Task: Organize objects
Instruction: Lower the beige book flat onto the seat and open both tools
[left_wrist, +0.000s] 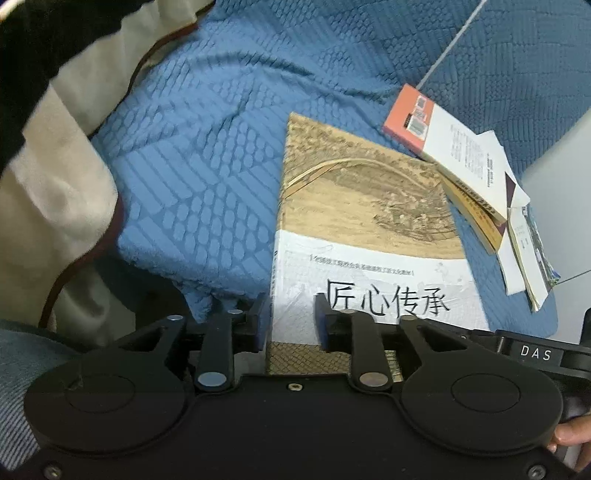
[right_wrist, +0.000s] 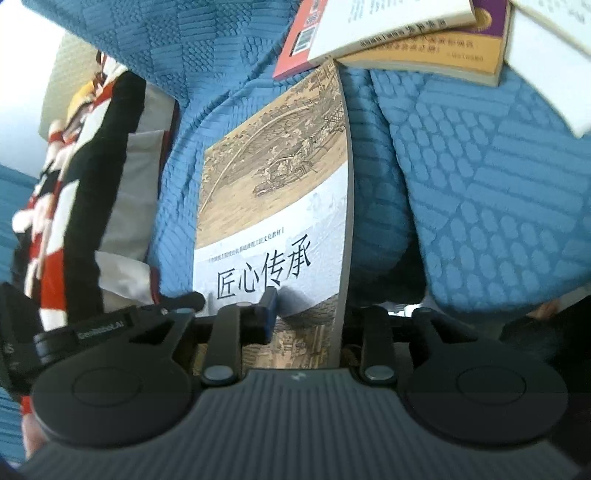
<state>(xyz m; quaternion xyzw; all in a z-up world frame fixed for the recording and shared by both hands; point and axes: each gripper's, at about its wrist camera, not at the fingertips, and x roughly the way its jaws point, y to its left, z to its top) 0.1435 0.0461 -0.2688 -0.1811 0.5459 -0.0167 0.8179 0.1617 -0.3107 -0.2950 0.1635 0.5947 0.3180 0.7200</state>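
A large book (left_wrist: 362, 221) with a tan old-painting cover and black Chinese title lies on a blue quilted bedspread (left_wrist: 192, 155). It also shows in the right wrist view (right_wrist: 280, 192). My left gripper (left_wrist: 291, 321) is shut on its near left corner, one finger on each side of the spine edge. My right gripper (right_wrist: 306, 314) is shut on its near right edge, with the left finger (right_wrist: 267, 310) on the cover and the other finger hidden under the book. A stack of smaller books (left_wrist: 465, 162) lies just beyond, touching the big book's far corner.
A beige, black and red garment (left_wrist: 48, 147) is bunched at the left; it also shows in the right wrist view (right_wrist: 85, 192). The smaller books (right_wrist: 406, 40) overlap the big book's far end. A grey cord (left_wrist: 454, 40) runs over the bedspread. The bed's edge (left_wrist: 550, 236) is at the right.
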